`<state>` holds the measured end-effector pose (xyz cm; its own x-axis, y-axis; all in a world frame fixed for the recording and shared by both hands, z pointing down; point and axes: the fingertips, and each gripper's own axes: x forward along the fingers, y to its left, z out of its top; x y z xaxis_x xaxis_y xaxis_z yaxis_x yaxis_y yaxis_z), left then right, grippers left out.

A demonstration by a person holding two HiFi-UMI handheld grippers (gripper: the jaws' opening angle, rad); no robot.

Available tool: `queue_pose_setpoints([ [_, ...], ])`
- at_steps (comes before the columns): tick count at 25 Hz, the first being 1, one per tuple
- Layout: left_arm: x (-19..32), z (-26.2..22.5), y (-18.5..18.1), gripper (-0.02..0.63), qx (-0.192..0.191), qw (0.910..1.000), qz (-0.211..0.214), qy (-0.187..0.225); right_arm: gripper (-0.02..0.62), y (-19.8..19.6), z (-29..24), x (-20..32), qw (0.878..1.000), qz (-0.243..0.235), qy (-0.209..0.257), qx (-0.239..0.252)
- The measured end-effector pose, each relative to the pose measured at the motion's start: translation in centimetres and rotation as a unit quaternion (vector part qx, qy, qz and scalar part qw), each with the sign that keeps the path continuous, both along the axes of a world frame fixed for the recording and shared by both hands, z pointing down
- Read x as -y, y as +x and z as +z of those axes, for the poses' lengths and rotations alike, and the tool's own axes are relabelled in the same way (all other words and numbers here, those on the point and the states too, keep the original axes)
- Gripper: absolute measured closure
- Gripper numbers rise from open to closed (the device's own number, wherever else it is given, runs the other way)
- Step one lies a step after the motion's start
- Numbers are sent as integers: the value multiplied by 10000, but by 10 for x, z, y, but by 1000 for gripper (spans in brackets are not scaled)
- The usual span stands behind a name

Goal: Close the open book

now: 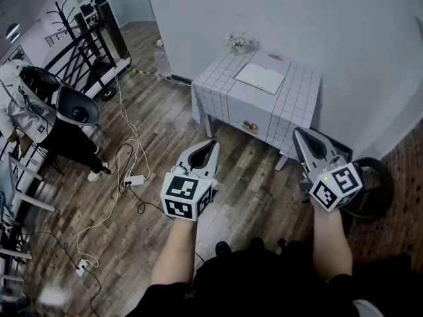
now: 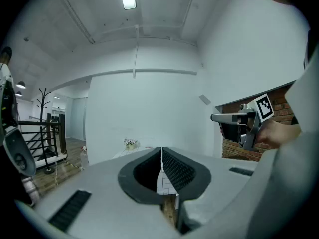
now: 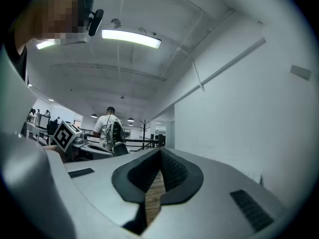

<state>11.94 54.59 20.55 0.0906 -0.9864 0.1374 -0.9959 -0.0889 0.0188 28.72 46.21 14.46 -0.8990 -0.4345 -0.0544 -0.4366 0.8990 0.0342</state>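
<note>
An open white book [image 1: 261, 78] lies flat on a small table with a white checked cloth [image 1: 299, 102] against the far wall. Both grippers hang in the air well short of that table, over the wooden floor. My left gripper [image 1: 210, 145] is shut with nothing between its jaws and points toward the table's near left corner. My right gripper [image 1: 299, 135] is shut and empty too, near the table's front right leg. In the left gripper view the left gripper [image 2: 161, 151] faces the table [image 2: 130, 152], with the right gripper's body [image 2: 244, 122] off to the side. The right gripper [image 3: 160, 153] faces the wall.
A small pot of flowers [image 1: 239, 43] stands at the table's far left corner. White cables and a power strip [image 1: 134, 179] trail over the floor on the left. A person [image 1: 30, 107] and a black railing [image 1: 86, 45] are at far left. A round black base [image 1: 371, 189] sits by the right wall.
</note>
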Motion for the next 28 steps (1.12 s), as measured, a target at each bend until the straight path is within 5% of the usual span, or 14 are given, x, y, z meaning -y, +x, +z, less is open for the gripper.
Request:
queue_pose_setpoints([
  [16, -33, 9, -73, 589, -79, 9999, -64, 98, 592, -77, 13, -33, 9995, 54, -40, -305],
  [23, -10, 18, -96, 589, -122, 9999, -109, 4, 592, -103, 18, -7, 9978, 239, 173, -592],
  [28, 21, 24, -118, 589, -138, 9997, -114, -159, 592, -134, 36, 28, 9977, 135, -116, -658],
])
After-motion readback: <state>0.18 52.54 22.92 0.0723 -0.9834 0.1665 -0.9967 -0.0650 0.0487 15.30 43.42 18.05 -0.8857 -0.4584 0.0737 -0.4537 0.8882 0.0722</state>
